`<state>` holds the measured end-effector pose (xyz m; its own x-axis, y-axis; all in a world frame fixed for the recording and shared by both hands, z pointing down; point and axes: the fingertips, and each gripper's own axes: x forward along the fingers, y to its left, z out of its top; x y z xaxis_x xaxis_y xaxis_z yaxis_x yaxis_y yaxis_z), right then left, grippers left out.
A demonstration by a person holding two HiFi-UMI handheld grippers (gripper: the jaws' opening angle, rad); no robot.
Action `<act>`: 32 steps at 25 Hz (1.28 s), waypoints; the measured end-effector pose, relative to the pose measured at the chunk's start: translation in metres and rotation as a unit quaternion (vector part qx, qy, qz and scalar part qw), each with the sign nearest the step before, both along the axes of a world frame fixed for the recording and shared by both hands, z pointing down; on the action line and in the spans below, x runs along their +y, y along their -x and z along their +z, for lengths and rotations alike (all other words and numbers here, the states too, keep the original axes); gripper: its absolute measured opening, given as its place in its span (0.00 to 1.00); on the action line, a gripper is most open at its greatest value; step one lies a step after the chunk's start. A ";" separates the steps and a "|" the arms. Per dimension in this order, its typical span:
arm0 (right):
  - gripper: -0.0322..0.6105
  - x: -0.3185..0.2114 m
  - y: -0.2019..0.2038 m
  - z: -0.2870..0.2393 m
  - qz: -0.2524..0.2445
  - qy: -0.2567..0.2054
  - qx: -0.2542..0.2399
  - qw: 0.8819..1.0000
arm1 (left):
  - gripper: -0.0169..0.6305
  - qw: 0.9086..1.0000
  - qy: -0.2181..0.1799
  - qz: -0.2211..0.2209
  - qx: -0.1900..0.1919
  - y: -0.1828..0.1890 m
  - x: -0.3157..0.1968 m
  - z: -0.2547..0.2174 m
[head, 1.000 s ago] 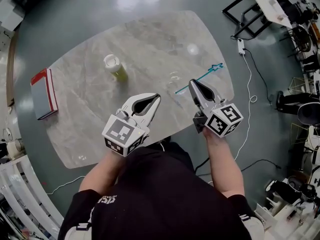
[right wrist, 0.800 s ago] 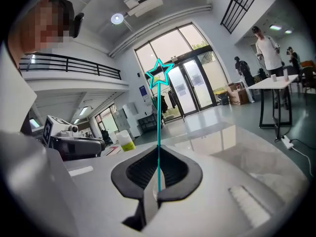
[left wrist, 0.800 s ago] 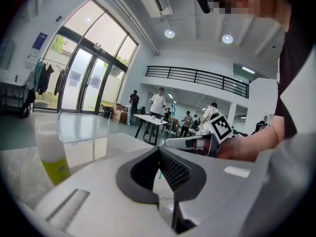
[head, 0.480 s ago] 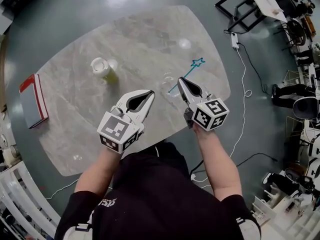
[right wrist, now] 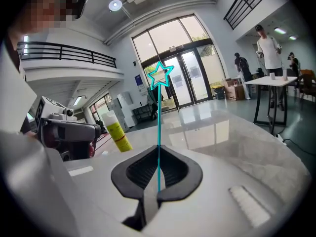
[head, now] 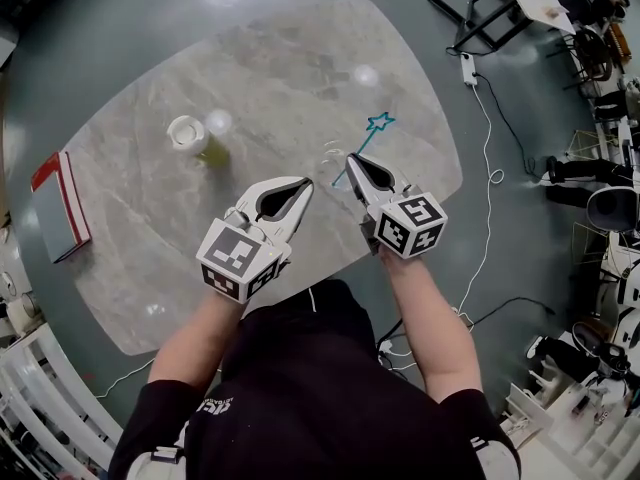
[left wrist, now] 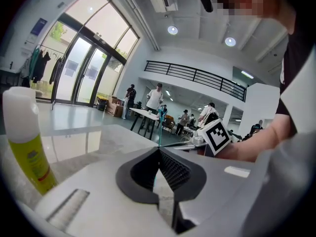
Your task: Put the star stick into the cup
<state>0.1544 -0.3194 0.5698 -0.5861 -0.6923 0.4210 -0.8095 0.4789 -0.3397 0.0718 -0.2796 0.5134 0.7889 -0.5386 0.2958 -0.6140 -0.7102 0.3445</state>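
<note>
Pinching the teal star stick [right wrist: 159,127] near its lower end, our right gripper [head: 352,161] holds it over the marble table [head: 250,68], just beside the clear cup [head: 331,151]. Our left gripper [head: 303,184] hovers alongside, jaws together on nothing. A yellow glue stick [head: 190,134] stands well apart.

A grey-veined marble tabletop [head: 270,78] is standing on a glossy grey-green floor [head: 120,28], and a white cable [head: 496,176] is trailing over that floor at the right. Daylight is pouring through tall glass doors [right wrist: 185,78] and reflecting off the floor. A black-railed balcony [left wrist: 197,76] is running along the upper wall, and 2 round ceiling lights [left wrist: 172,30] are glowing.
</note>
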 end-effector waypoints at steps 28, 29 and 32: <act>0.09 0.003 0.005 0.032 -0.061 0.039 0.090 0.993 | 0.03 0.999 0.030 -0.011 0.001 0.006 -0.005 0.012; 0.09 0.003 0.005 0.032 -0.062 0.040 0.091 0.993 | 0.03 0.999 0.031 -0.011 0.001 0.006 -0.005 0.012; 0.09 0.004 0.004 0.033 -0.065 0.042 0.093 0.993 | 0.03 0.999 0.033 -0.011 0.003 0.006 -0.003 0.012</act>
<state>0.1504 -0.3150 0.6028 -0.5743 -0.5746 0.5830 -0.7956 0.5595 -0.2323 0.0660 -0.2829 0.5256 0.7784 -0.5358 0.3272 -0.6277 -0.6712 0.3942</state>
